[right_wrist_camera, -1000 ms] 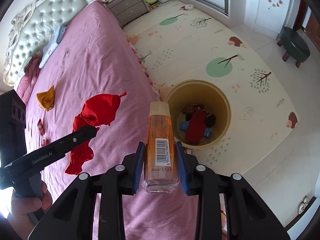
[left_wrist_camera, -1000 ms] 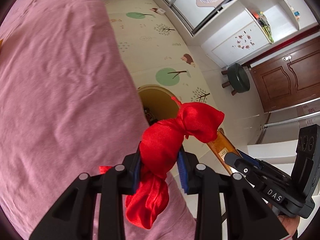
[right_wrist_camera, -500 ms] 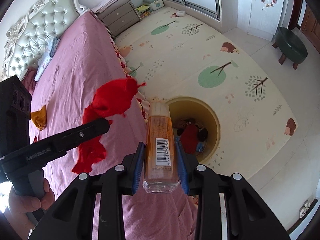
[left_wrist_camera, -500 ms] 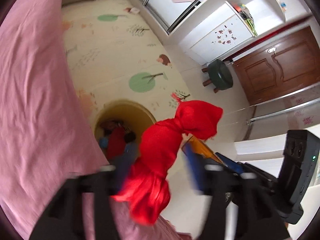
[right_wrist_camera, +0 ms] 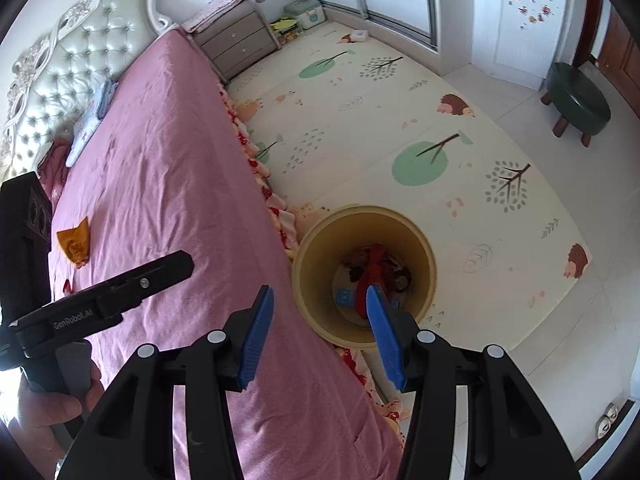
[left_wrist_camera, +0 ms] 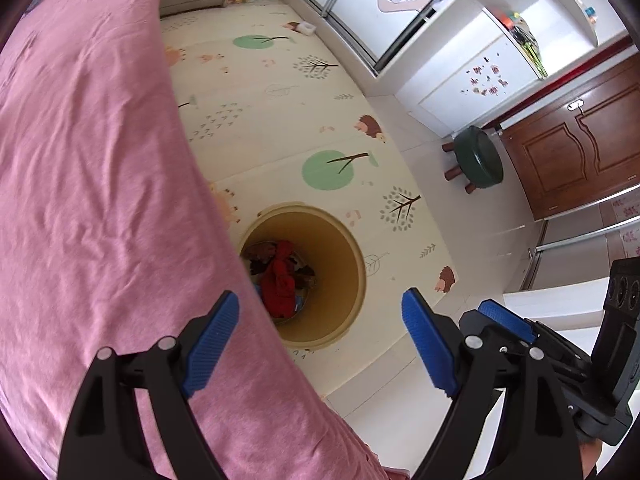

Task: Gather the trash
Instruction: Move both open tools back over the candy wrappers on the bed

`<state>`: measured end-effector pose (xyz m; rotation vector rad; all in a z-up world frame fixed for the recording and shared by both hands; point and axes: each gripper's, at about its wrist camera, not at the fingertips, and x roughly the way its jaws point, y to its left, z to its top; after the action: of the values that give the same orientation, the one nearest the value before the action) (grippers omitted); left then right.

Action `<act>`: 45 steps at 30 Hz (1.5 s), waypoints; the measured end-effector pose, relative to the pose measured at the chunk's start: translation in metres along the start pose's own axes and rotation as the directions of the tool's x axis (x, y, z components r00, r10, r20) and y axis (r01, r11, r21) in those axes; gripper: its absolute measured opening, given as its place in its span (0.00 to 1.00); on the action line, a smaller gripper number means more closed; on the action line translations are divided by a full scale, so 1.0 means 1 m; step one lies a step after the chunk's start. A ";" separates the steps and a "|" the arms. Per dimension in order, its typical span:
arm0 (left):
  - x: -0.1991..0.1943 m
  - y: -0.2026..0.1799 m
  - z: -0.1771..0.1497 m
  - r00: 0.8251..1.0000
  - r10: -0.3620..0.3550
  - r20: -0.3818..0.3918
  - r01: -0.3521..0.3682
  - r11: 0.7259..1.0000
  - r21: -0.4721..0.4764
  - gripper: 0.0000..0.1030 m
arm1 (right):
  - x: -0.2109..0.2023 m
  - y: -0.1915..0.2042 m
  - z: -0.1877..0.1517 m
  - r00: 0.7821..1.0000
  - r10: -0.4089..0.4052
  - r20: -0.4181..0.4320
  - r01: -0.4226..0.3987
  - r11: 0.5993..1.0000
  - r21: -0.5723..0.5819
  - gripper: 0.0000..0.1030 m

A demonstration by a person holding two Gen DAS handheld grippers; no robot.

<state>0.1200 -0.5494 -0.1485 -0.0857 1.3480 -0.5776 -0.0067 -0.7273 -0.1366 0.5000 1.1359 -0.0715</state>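
Both sets of jaws are spreading apart right now with nothing between them: the left gripper (left_wrist_camera: pixel 320 344) at the bottom of its frame is gaping wide, and the right gripper (right_wrist_camera: pixel 320 336) at the bottom of its own view is about half spread and empty too. Just past the blue pads, a bit below centre in both views, sits the bin (left_wrist_camera: pixel 352 248) on the play mat (left_wrist_camera: pixel 280 112), tucked right against the edge of the bed (left_wrist_camera: pixel 88 200). Down in the bottom of it there's a red cloth (left_wrist_camera: pixel 280 280) on top of some darker junk I can't really make out. Out on the bed, at the left of the right wrist view, there's still an orange scrap (right_wrist_camera: pixel 74 242) lying well away from the bin, plus maybe a tiny red bit lower down by the left gripper's body, too small to be sure. So I'd guess there's more to fetch. Where it could go sideways: that scrap is soft and flat on a wrinkly sheet, so a pinch could easily bunch up the sheet with it or just slide off. Also the bin hugs the bed edge, so a sloppy drop could land stuff on the mat instead.
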 end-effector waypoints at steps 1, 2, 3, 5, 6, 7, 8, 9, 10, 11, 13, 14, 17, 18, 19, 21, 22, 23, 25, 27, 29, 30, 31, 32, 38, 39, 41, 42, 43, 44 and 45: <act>-0.004 0.004 -0.002 1.000 0.003 0.006 -0.003 1.000 -0.006 0.81 | 0.000 0.006 0.000 1.000 0.006 -0.001 -0.006 1.000 -0.009 0.47; -0.009 0.009 -0.004 1.000 0.005 0.012 -0.004 1.000 -0.013 0.81 | 0.001 0.016 -0.001 1.000 0.020 -0.006 -0.020 0.999 -0.025 0.47; -0.015 0.015 -0.008 1.000 0.003 0.018 -0.002 1.000 -0.021 0.81 | 0.001 0.022 -0.002 1.000 0.025 -0.008 -0.026 0.999 -0.033 0.47; -0.029 0.027 -0.014 0.999 0.009 0.036 -0.008 0.999 -0.039 0.81 | 0.001 0.042 -0.006 0.999 0.040 -0.014 -0.041 0.997 -0.064 0.47; -0.034 0.032 -0.016 0.999 0.013 0.044 -0.011 0.999 -0.046 0.81 | 0.002 0.054 -0.008 0.999 0.050 -0.020 -0.052 0.995 -0.081 0.47; -0.041 0.038 -0.019 0.998 0.018 0.054 -0.015 0.998 -0.055 0.81 | 0.003 0.064 -0.011 0.998 0.056 -0.026 -0.059 0.994 -0.095 0.47; -0.048 0.046 -0.023 0.998 0.024 0.062 -0.020 0.998 -0.067 0.81 | 0.005 0.071 -0.013 0.998 0.063 -0.032 -0.066 0.992 -0.105 0.47; -0.055 0.055 -0.027 0.997 0.028 0.070 -0.023 0.997 -0.080 0.81 | 0.006 0.080 -0.015 0.997 0.069 -0.039 -0.073 0.990 -0.117 0.47; -0.062 0.063 -0.032 0.996 0.034 0.077 -0.027 0.995 -0.091 0.81 | 0.008 0.092 -0.019 0.996 0.075 -0.049 -0.080 0.988 -0.131 0.47; -0.070 0.074 -0.037 0.995 0.046 0.084 -0.037 0.994 -0.107 0.81 | 0.010 0.103 -0.022 0.995 0.081 -0.058 -0.089 0.985 -0.148 0.47; -0.082 0.091 -0.045 0.994 0.061 0.092 -0.049 0.990 -0.135 0.81 | 0.014 0.128 -0.030 0.993 0.092 -0.077 -0.105 0.978 -0.183 0.47; -0.090 0.104 -0.051 0.993 0.072 0.099 -0.056 0.986 -0.155 0.81 | 0.016 0.136 -0.033 0.992 0.097 -0.083 -0.111 0.974 -0.196 0.47; -0.111 0.134 -0.065 0.988 0.101 0.115 -0.077 0.977 -0.198 0.81 | 0.022 0.169 -0.045 0.987 0.111 -0.112 -0.136 0.960 -0.243 0.47; -0.119 0.145 -0.071 0.986 0.112 0.119 -0.085 0.973 -0.215 0.81 | 0.025 0.183 -0.050 0.985 0.116 -0.125 -0.146 0.954 -0.262 0.47; -0.125 0.155 -0.078 0.985 0.120 0.125 -0.089 0.969 -0.230 0.81 | 0.027 0.191 -0.053 0.984 0.118 -0.133 -0.151 0.950 -0.273 0.47; -0.139 0.179 -0.090 0.981 0.141 0.135 -0.102 0.959 -0.264 0.81 | 0.034 0.217 -0.063 0.979 0.127 -0.158 -0.171 0.936 -0.307 0.47; -0.145 0.190 -0.096 0.979 0.151 0.137 -0.109 0.955 -0.277 0.81 | 0.036 0.227 -0.067 0.978 0.129 -0.166 -0.177 0.931 -0.319 0.47; -0.151 0.200 -0.102 0.976 0.164 0.141 -0.117 0.949 -0.291 0.81 | 0.039 0.241 -0.072 0.976 0.130 -0.176 -0.184 0.924 -0.336 0.47; -0.164 0.225 -0.115 0.972 0.189 0.141 -0.136 0.938 -0.319 0.81 | 0.047 0.265 -0.080 0.971 0.135 -0.198 -0.200 0.910 -0.362 0.47; -0.174 0.248 -0.126 0.967 0.215 0.138 -0.156 0.926 -0.344 0.81 | 0.055 0.292 -0.091 0.964 0.142 -0.223 -0.222 0.894 -0.388 0.47; -0.184 0.271 -0.136 0.962 0.239 0.134 -0.176 0.913 -0.367 0.81 | 0.062 0.313 -0.099 0.960 0.145 -0.241 -0.236 0.881 -0.410 0.47; -0.190 0.283 -0.141 0.959 0.250 0.131 -0.184 0.905 -0.383 0.81 | 0.065 0.323 -0.104 0.957 0.147 -0.249 -0.243 0.875 -0.419 0.47; -0.195 0.296 -0.145 0.957 0.258 0.131 -0.187 0.898 -0.398 0.81 | 0.070 0.335 -0.108 0.954 0.147 -0.261 -0.251 0.868 -0.429 0.47; -0.199 0.308 -0.149 0.955 0.265 0.131 -0.190 0.891 -0.413 0.81 | 0.075 0.346 -0.111 0.952 0.144 -0.272 -0.256 0.861 -0.439 0.47; -0.222 0.369 -0.162 0.944 0.299 0.139 -0.198 0.851 -0.487 0.81 | 0.104 0.402 -0.121 0.938 0.135 -0.321 -0.285 0.827 -0.484 0.47; -0.224 0.377 -0.162 0.943 0.303 0.137 -0.199 0.845 -0.496 0.81 | 0.108 0.409 -0.122 0.936 0.133 -0.324 -0.287 0.823 -0.490 0.47; -0.227 0.394 -0.163 0.941 0.311 0.134 -0.202 0.832 -0.517 0.81 | 0.119 0.424 -0.121 0.934 0.128 -0.335 -0.291 0.815 -0.501 0.47; -0.227 0.403 -0.163 0.940 0.315 0.133 -0.202 0.826 -0.527 0.81 | 0.125 0.433 -0.121 0.932 0.128 -0.340 -0.295 0.812 -0.504 0.47; -0.227 0.413 -0.162 0.938 0.321 0.130 -0.206 0.820 -0.535 0.81 | 0.130 0.439 -0.120 0.931 0.128 -0.343 -0.298 0.809 -0.507 0.47; -0.227 0.419 -0.162 0.936 0.328 0.127 -0.211 0.813 -0.543 0.81 | 0.133 0.445 -0.119 0.930 0.128 -0.345 -0.300 0.807 -0.509 0.47; -0.225 0.428 -0.161 0.935 0.332 0.124 -0.213 0.806 -0.552 0.81 | 0.137 0.450 -0.118 0.929 0.129 -0.348 -0.303 0.804 -0.511 0.47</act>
<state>0.0928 -0.0397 -0.1499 -0.3898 1.2444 0.0691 0.0892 -0.2524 -0.1404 0.1080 1.3170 0.5497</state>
